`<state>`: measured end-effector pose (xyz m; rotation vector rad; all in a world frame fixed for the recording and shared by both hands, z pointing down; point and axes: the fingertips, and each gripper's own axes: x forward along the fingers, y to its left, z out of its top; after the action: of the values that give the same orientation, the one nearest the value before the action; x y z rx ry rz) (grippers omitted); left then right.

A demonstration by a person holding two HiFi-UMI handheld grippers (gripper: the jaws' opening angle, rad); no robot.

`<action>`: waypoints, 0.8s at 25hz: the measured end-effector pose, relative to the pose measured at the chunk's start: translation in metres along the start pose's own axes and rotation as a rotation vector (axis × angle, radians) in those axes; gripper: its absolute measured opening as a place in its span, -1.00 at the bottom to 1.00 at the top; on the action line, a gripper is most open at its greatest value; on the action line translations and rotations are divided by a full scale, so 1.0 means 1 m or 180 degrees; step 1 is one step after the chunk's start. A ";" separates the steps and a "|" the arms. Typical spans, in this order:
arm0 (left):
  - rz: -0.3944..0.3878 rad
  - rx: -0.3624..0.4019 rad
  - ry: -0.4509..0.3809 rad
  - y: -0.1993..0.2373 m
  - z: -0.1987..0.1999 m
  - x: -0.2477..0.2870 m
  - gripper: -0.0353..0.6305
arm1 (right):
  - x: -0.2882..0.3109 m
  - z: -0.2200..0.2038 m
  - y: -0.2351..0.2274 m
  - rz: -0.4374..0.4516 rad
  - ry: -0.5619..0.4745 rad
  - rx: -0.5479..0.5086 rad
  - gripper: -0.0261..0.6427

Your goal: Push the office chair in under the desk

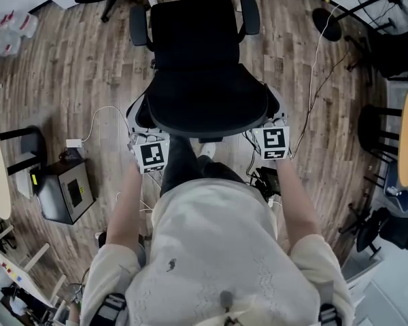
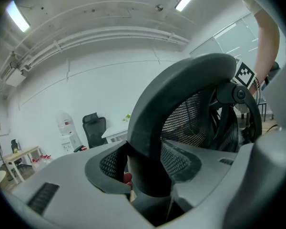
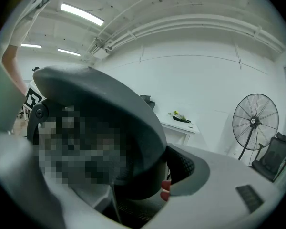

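1. office chair [image 1: 194,39], in the head view, is standing on the wooden floor [image 1: 68,80] with its seat facing away from the person, who is standing right behind its backrest [image 1: 211,107]. left claw [image 1: 141,140] and right claw [image 1: 275,129] are reaching in at the backrest's two sides.
2. in the left gripper view, the left claw is pinching the backrest's thick dark rim [image 2: 181,80], which is filling the gap between its padded jaws.
3. in the right gripper view, the right claw is pinching the same rim on the opposite side. a white bench [image 3: 181,125] and a fan [image 3: 255,120] are standing by the far wall.
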<state>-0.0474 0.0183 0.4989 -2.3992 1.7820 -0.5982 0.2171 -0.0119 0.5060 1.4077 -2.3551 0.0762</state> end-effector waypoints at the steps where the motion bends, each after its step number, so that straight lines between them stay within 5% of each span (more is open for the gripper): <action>1: 0.0000 0.0007 0.0001 0.001 0.000 0.003 -0.20 | 0.003 0.000 -0.001 -0.0007 0.0010 -0.0001 -0.06; 20: -0.0053 0.0040 -0.0028 0.027 0.004 0.054 -0.20 | 0.050 0.013 -0.019 -0.0072 0.0038 0.0012 -0.06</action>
<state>-0.0569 -0.0416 0.5005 -2.4071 1.7511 -0.5981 0.2087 -0.0659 0.5094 1.4315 -2.3302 0.0825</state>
